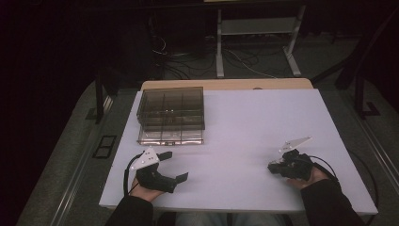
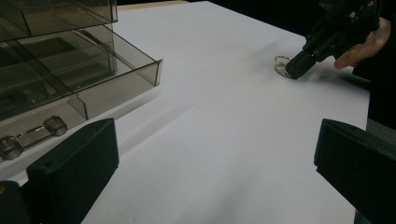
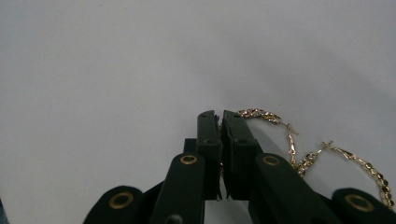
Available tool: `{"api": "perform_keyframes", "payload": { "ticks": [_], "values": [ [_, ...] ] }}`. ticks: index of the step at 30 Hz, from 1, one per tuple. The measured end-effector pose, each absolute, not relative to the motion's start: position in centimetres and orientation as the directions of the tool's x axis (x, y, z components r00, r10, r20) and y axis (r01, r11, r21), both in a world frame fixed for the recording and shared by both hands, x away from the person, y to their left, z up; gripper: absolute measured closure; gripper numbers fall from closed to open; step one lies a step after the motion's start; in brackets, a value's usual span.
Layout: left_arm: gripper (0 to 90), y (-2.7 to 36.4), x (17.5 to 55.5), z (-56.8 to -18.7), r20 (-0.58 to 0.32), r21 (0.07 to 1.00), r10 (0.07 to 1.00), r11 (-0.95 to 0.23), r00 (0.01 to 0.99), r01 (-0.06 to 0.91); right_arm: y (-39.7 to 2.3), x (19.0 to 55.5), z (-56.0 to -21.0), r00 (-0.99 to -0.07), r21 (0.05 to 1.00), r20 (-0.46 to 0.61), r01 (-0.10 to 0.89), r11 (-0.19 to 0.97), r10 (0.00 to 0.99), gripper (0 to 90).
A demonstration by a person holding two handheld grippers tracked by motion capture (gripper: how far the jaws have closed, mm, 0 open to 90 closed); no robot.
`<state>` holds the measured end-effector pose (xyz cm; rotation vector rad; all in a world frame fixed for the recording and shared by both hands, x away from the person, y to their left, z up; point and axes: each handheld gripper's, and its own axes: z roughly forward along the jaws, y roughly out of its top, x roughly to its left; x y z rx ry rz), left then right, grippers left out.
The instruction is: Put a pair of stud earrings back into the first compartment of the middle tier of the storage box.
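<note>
Two gold hoop earrings (image 3: 299, 140) lie on the white table (image 1: 244, 122). One hoop is pinched at its rim by the closed right tongs (image 3: 219, 116); the other rests just beside them, apparently interlinked, though the junction is hard to make out. Should the pair be lifted, the second hoop may be dragged along or the thin rim may slip out. The left tongs (image 2: 210, 154) are held open, well apart. Beside them stands a smoky compartmented box (image 1: 171, 109), its lowest drawer (image 2: 84, 95) pulled out; two small metal-ended pieces (image 2: 32, 137) are seen in its front compartment.
</note>
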<state>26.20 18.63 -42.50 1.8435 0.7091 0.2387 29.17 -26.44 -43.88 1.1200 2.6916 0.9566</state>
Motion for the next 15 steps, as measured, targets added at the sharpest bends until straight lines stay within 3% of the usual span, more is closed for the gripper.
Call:
{"api": "perform_keyframes", "payload": {
  "ticks": [15],
  "values": [
    [0.0,18.8,26.1,-42.5,-0.175,0.906,0.580,-0.223,0.796,0.361,-27.0,29.1,-42.0,-0.743,0.659,0.258,0.602,0.450,0.617,85.1]
  ]
}}
